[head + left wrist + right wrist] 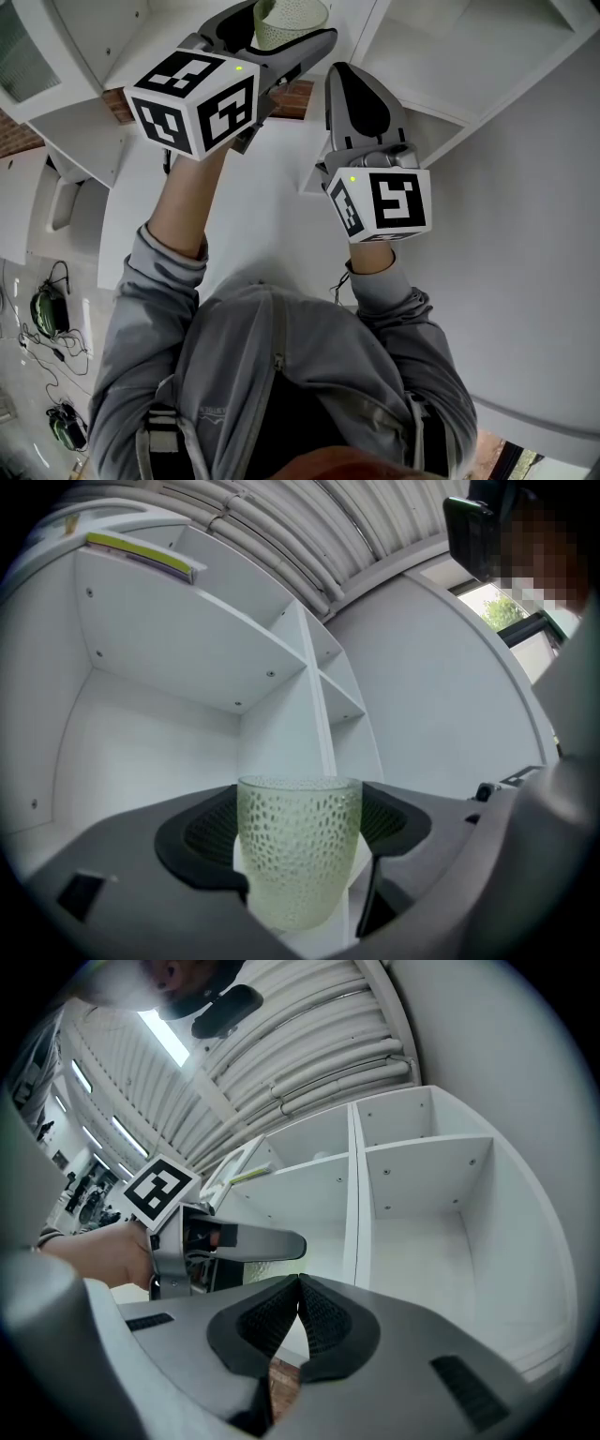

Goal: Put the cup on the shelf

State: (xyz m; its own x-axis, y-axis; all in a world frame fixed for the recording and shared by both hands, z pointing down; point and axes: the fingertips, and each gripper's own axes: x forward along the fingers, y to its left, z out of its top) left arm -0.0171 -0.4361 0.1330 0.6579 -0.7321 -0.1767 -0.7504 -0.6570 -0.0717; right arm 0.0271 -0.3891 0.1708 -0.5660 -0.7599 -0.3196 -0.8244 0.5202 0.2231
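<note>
Between the jaws of the left gripper (pixel 300 841) the dimpled pale-green cup (pixel 298 864) stands upright, clamped by its side walls; beside it the right gripper (pixel 298 1314) is pressed shut, empty. The cup looks rigid, light and probably breakable, its texture aiding grip, with the white shelf unit (pixel 178 635) open beyond.

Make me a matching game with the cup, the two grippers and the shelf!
Things:
1. cup
2. left gripper
3. right gripper
4. shelf

Descriptions:
A. white
B. shut, nothing inside
C. pale green and bumpy
D. gripping the glass

Pairs: 1-C, 2-D, 3-B, 4-A
</note>
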